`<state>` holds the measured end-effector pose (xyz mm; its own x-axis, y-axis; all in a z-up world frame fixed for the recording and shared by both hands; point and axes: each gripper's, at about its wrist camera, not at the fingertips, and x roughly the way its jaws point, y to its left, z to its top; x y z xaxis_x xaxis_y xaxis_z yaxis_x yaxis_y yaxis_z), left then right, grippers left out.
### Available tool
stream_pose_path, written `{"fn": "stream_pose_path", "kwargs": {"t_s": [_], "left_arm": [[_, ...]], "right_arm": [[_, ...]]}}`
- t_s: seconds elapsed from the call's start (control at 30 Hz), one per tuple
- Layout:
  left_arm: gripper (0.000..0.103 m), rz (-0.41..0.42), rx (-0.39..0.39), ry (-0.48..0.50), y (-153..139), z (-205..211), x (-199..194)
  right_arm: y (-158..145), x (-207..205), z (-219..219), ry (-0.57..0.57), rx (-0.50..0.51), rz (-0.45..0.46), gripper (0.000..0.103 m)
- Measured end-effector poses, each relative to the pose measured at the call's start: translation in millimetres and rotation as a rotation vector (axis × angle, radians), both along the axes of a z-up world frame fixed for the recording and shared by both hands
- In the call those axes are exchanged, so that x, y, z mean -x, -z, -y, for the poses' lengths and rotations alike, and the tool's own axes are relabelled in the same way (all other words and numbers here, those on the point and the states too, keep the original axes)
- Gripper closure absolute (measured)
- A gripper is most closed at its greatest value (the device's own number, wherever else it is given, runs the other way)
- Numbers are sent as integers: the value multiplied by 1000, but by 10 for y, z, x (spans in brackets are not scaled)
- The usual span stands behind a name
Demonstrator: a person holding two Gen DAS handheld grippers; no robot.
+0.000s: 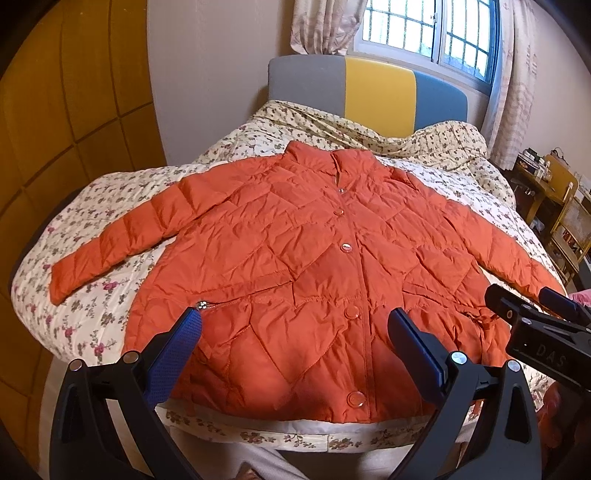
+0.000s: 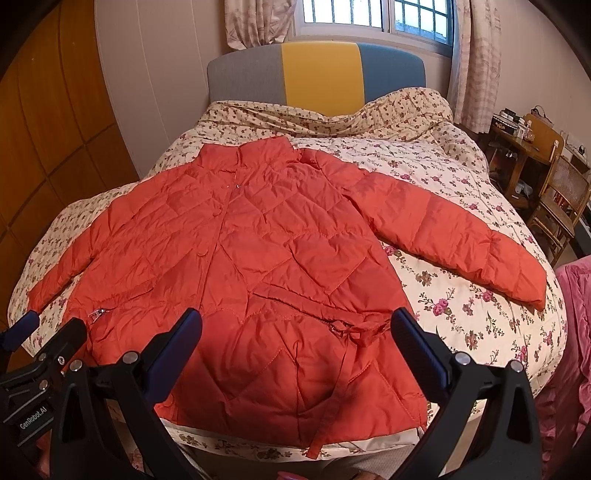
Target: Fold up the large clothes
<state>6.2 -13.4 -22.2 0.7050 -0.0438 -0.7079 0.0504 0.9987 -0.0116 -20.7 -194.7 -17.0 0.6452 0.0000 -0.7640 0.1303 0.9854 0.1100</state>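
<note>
An orange quilted jacket [image 1: 303, 258] lies flat and buttoned on the floral bed cover, collar toward the headboard, both sleeves spread out to the sides. In the right wrist view the same jacket [image 2: 258, 266] has a loose drawstring bow near its right hem. My left gripper [image 1: 295, 325] hovers open above the jacket's lower hem, holding nothing. My right gripper [image 2: 295, 325] is open too, above the hem's right half, and shows at the right edge of the left wrist view as the right gripper [image 1: 524, 299]. The left gripper [image 2: 40, 332] appears at the lower left of the right wrist view.
The bed [image 1: 92, 306] has a floral quilt bunched near a grey, yellow and blue headboard [image 1: 380, 96]. A wooden wardrobe [image 1: 55, 129] stands left. A desk and wooden chairs [image 2: 554, 195] stand right, beside pink fabric [image 2: 576, 332]. A curtained window [image 1: 424, 26] is behind.
</note>
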Motion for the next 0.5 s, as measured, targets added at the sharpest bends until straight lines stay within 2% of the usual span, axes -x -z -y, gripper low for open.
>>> {"fn": "stream_pose_path", "kwargs": {"t_s": [0.17, 0.33, 0.43, 0.5], "left_arm": [[3, -12, 20, 19, 73, -1, -85], [3, -4, 130, 56, 200, -69, -274], [3, -43, 67, 53, 313, -39, -540], [3, -60, 34, 62, 379, -24, -777]], "right_arm": [[43, -65, 24, -6, -2, -8, 2], [166, -360, 86, -81, -17, 17, 2], [274, -632, 132, -97, 7, 17, 2], [354, -851, 179, -122, -13, 16, 2]]}}
